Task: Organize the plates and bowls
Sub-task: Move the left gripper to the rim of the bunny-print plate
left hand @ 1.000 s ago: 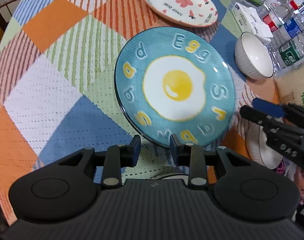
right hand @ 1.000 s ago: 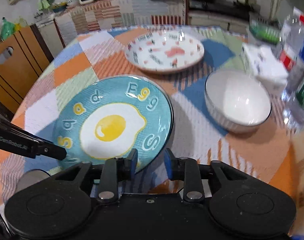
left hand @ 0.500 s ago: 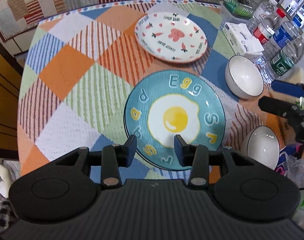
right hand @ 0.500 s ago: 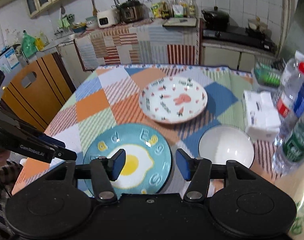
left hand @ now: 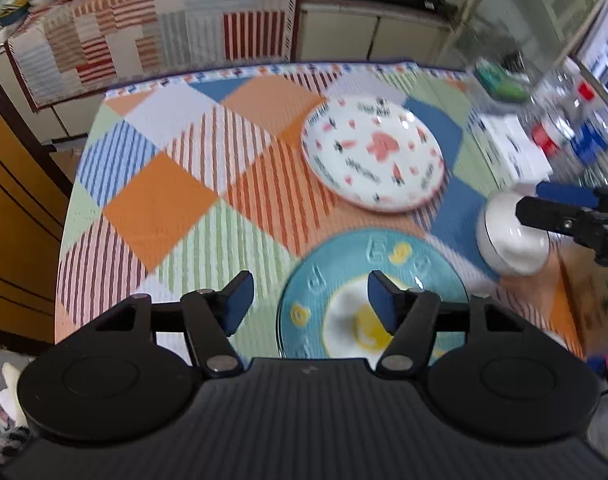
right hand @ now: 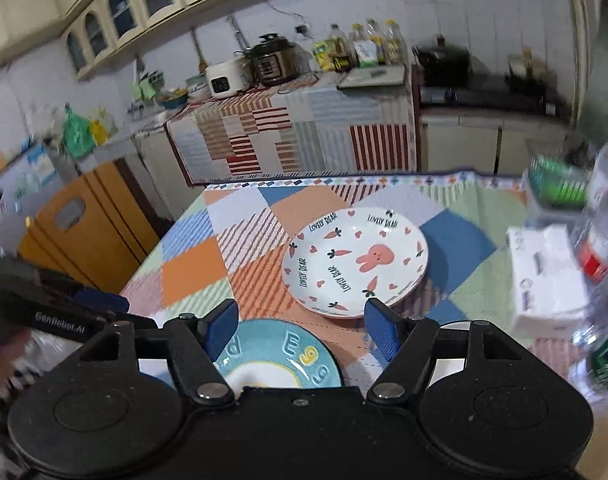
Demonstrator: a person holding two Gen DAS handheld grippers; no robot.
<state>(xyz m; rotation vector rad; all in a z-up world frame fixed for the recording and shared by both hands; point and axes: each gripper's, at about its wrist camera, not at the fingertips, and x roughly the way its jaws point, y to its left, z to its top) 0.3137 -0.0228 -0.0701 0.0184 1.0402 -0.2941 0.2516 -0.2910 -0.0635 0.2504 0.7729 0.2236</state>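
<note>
The left tongs stand wide and their jaws are opening, with nothing between the blue pads; the right tongs are likewise wide and opening, holding nothing. Only the left wrist view shows the white bowl, which sits to the right of the egg plate, and in front of it the right tongs reach in from the frame's right edge. Only the right wrist view makes the "LOVELY DEAR" lettering on the rabbit plate readable, and it shows the left tongs coming in from the lower left, marked "GenRobot.AI".

The teal egg plate lies flat on the tabletop just below both pairs of tongs, touched by neither. In the left view it lies under the right-hand finger. The white rabbit plate rests farther away, apart from the egg plate.

The tabletop wears a patchwork cloth of orange, blue, green and striped squares. At its right edge are a tissue pack, water bottles and a green basket. Beyond are a cloth-draped counter with a rice cooker and a pressure cooker, arched wall cupboards, and a wooden chair.
</note>
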